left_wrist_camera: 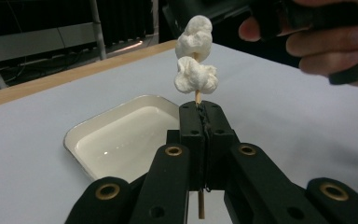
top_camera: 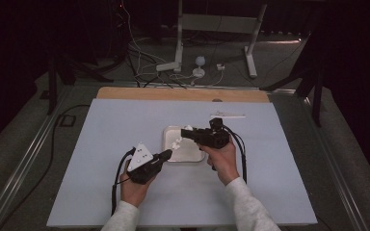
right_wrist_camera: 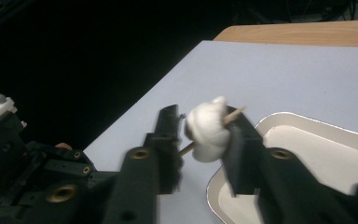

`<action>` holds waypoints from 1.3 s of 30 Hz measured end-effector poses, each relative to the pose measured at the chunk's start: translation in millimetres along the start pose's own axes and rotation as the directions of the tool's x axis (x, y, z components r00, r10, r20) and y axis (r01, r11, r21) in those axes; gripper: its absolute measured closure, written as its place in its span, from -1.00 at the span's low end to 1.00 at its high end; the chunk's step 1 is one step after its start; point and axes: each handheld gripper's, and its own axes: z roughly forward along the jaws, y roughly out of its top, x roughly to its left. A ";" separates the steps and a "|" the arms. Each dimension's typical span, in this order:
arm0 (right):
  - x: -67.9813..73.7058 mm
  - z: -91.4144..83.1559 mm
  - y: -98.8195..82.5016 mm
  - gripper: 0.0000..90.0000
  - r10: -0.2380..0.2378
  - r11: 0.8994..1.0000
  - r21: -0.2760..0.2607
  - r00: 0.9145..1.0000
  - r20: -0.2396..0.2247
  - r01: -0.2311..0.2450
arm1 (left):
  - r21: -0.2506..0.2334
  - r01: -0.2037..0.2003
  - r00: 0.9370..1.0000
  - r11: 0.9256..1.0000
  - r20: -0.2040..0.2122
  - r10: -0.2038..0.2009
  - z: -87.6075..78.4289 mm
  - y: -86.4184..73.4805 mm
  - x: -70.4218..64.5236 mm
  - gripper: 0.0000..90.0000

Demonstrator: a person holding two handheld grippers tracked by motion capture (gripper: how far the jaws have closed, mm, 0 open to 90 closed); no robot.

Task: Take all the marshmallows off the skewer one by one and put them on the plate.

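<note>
The left gripper [left_wrist_camera: 200, 116], nearest, is clamped on a skewer [left_wrist_camera: 197, 97] carrying two marshmallows [left_wrist_camera: 195, 74] above a white tray [top_camera: 169, 134]. Beyond it, the right gripper [right_wrist_camera: 204, 128] has narrow jaws around the top marshmallow [right_wrist_camera: 207, 130], one pad touching; whether it grips is unclear.

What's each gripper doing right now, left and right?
Left gripper: shut on the skewer carrying two marshmallows.
Right gripper: jaws around the top marshmallow, one pad touching; grip cannot be told.
</note>
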 end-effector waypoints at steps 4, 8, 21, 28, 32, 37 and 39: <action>0.7 -3.7 3.3 0.74 0.016 1.000 -0.023 1.000 -0.018 -0.016 | -0.013 0.005 1.000 1.000 0.014 -0.005 0.3 -0.4 0.7 1.00; 3.5 -5.9 6.9 0.77 0.019 0.999 -0.035 1.000 -0.013 -0.019 | -0.018 0.007 1.000 1.000 0.018 -0.007 -0.5 0.6 0.8 1.00; 6.5 -6.9 9.9 0.79 0.023 0.999 -0.046 1.000 0.013 -0.023 | -0.005 -0.049 0.999 0.999 0.004 0.049 -2.4 -0.4 3.7 1.00; 4.3 -8.9 11.7 0.80 0.031 0.998 -0.056 0.999 0.012 -0.031 | 0.006 -0.065 0.998 0.998 -0.002 0.065 -4.2 0.0 3.9 1.00; -8.3 -39.2 24.0 0.83 0.089 0.973 -0.217 0.995 0.048 -0.077 | 0.092 -0.062 0.996 0.994 -0.053 0.067 -6.7 -14.4 11.5 1.00; -12.4 -72.9 39.8 0.81 0.010 0.985 -0.171 0.993 0.115 0.010 | 0.025 -0.003 0.998 1.000 -0.056 0.005 -9.2 -6.0 16.8 1.00; -11.6 -72.1 38.4 0.81 -0.006 0.987 -0.156 0.992 0.123 0.026 | 0.033 -0.009 0.998 0.999 -0.060 0.011 -8.7 -5.9 16.0 1.00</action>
